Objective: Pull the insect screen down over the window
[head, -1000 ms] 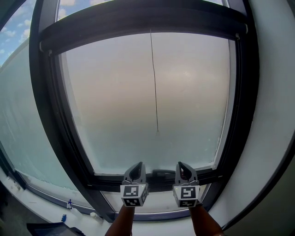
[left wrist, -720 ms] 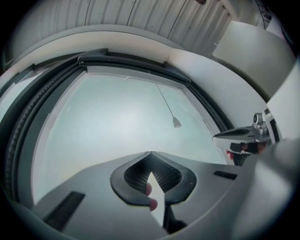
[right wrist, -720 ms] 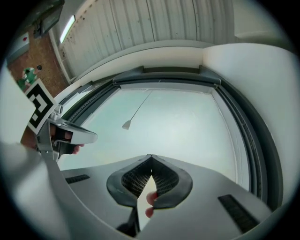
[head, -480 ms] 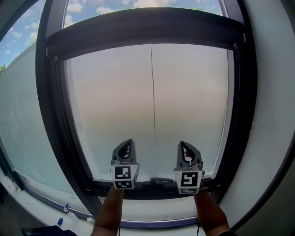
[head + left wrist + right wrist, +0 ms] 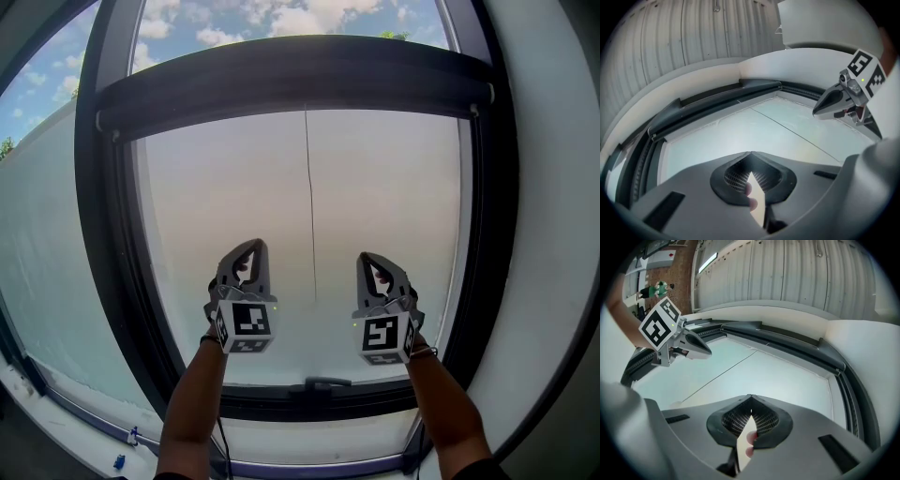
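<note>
The grey insect screen (image 5: 384,216) hangs hazy over the pane, from the dark roller cassette (image 5: 300,75) down to a bottom bar with a small handle (image 5: 319,383). A thin cord (image 5: 310,206) runs down its middle. My left gripper (image 5: 255,244) is raised in front of the screen's lower half, left of the cord, shut and empty. My right gripper (image 5: 364,257) is level with it, right of the cord, also shut with nothing held. Both point up toward the cassette. The left gripper view has its own shut jaws (image 5: 751,153) and the right gripper (image 5: 816,112); the right gripper view has its jaws (image 5: 751,397) and the left gripper (image 5: 708,351).
A thick dark window frame (image 5: 103,244) surrounds the screen. A white wall (image 5: 553,234) curves along the right. Left of the frame is a neighbouring pane (image 5: 37,234) above a white sill (image 5: 66,403) with small blue items (image 5: 119,460).
Both grippers have risen from the bottom bar near the handle to mid-height in front of the screen, staying shut. The view has tipped upward, showing more sky above the cassette.
</note>
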Tool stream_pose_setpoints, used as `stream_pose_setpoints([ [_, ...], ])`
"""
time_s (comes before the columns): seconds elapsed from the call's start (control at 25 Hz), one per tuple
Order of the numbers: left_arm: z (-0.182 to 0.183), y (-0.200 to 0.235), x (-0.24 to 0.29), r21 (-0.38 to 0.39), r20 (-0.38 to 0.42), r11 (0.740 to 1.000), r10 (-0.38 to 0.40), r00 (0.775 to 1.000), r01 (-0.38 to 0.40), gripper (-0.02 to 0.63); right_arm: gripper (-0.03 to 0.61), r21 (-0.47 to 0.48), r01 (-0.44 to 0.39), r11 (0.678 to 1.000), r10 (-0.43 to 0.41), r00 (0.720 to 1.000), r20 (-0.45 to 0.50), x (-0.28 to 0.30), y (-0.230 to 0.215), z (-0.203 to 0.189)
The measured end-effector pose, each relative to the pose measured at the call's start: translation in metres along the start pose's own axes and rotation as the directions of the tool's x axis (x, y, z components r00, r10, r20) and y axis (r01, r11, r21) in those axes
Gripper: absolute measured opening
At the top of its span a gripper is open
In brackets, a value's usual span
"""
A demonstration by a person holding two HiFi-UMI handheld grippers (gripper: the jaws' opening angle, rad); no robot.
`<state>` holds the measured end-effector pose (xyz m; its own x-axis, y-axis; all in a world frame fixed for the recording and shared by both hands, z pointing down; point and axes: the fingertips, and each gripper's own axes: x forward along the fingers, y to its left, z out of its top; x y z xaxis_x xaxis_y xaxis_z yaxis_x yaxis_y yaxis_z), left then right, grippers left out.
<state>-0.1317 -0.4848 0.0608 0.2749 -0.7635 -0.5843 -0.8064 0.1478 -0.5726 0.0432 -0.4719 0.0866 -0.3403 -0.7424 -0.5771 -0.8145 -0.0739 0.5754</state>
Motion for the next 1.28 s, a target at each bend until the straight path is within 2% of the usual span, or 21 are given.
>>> stream_pose_setpoints([
  [0.2,0.035,0.039,0.034,0.115,-0.005,0.991,0.069,0.998,-0.068,0.003,0.003,-0.121,0.018,0.992,-0.013,0.999,0.037,0.032,-0.029,0.032],
  [0.36,0.056,0.074,0.061,0.275,-0.024,0.949,0.167,0.986,-0.155,0.003,0.003,-0.267,0.005,0.964,0.008,0.999,0.047,0.060,-0.047,0.066],
  [0.52,0.081,0.101,0.075,0.372,0.001,0.904,0.227,0.974,-0.211,0.003,0.005,-0.429,0.010,0.903,0.002,1.000,0.027,0.084,-0.065,0.094],
  [0.64,0.098,0.110,0.088,0.435,-0.002,0.875,0.236,0.972,-0.212,0.003,0.005,-0.528,0.012,0.849,-0.013,1.000,0.003,0.101,-0.081,0.106],
  [0.72,0.108,0.114,0.093,0.493,0.004,0.843,0.245,0.970,-0.215,0.005,0.008,-0.617,0.018,0.787,-0.036,0.999,-0.016,0.113,-0.088,0.110],
  [0.8,0.119,0.115,0.098,0.542,0.023,0.811,0.250,0.968,-0.222,0.005,0.022,-0.710,0.043,0.703,-0.074,0.997,-0.013,0.122,-0.096,0.113],
  [0.88,0.125,0.115,0.103,0.583,0.026,0.783,0.249,0.968,-0.217,0.005,0.051,-0.761,0.049,0.647,-0.093,0.996,-0.015,0.129,-0.103,0.115],
  [0.96,0.128,0.116,0.109,0.615,0.011,0.762,0.248,0.969,-0.202,0.021,0.082,-0.781,0.039,0.623,-0.096,0.995,-0.026,0.136,-0.107,0.117],
  [1.04,0.129,0.116,0.115,0.642,-0.011,0.745,0.248,0.969,-0.183,0.053,0.115,-0.788,0.036,0.615,-0.101,0.994,-0.033,0.140,-0.114,0.122],
  [1.2,0.126,0.115,0.128,0.682,-0.083,0.722,0.235,0.968,-0.117,0.172,0.150,-0.794,0.047,0.607,-0.124,0.992,-0.037,0.148,-0.123,0.129],
  [1.28,0.130,0.116,0.131,0.715,-0.077,0.689,0.246,0.966,-0.118,0.204,0.156,-0.806,0.050,0.590,-0.138,0.990,-0.040,0.151,-0.127,0.132],
])
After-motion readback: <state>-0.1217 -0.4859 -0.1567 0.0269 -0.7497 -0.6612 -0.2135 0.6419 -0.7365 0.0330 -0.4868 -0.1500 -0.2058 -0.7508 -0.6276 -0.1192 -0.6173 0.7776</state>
